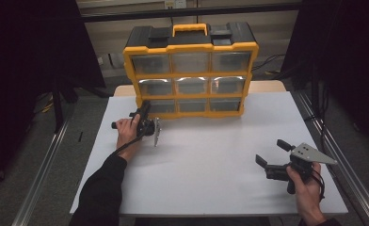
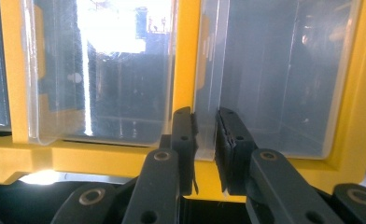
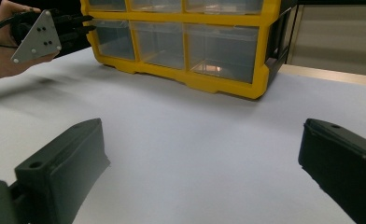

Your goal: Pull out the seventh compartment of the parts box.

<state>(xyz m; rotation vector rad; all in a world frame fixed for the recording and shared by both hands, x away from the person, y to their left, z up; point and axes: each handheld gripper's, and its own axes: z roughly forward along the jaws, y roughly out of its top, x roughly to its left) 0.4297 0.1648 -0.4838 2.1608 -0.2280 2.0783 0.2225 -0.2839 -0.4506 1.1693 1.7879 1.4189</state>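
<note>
A yellow and black organiser [image 1: 190, 47] with clear drawers stands upright at the back of the white table [image 1: 211, 160]. My left gripper [image 1: 144, 106] is turned on its side at the bottom-left drawer [image 1: 161, 106]. In the left gripper view its jaws stand almost together, and the gripper [image 2: 204, 135] is shut on the upper lip of that clear drawer [image 2: 274, 84], beside the yellow divider [image 2: 183, 56]. My right gripper [image 1: 271, 150] is held above the table's front right, open, with nothing between the jaws [image 3: 200, 135]. It faces the organiser [image 3: 218, 84] and the left gripper [image 3: 90, 23].
Metal rails [image 1: 328, 141] run along both sides of the table. Dark curtains hang to the left and right. The organiser's black top carries a yellow handle [image 1: 190, 29]. Bare white tabletop lies between the two grippers.
</note>
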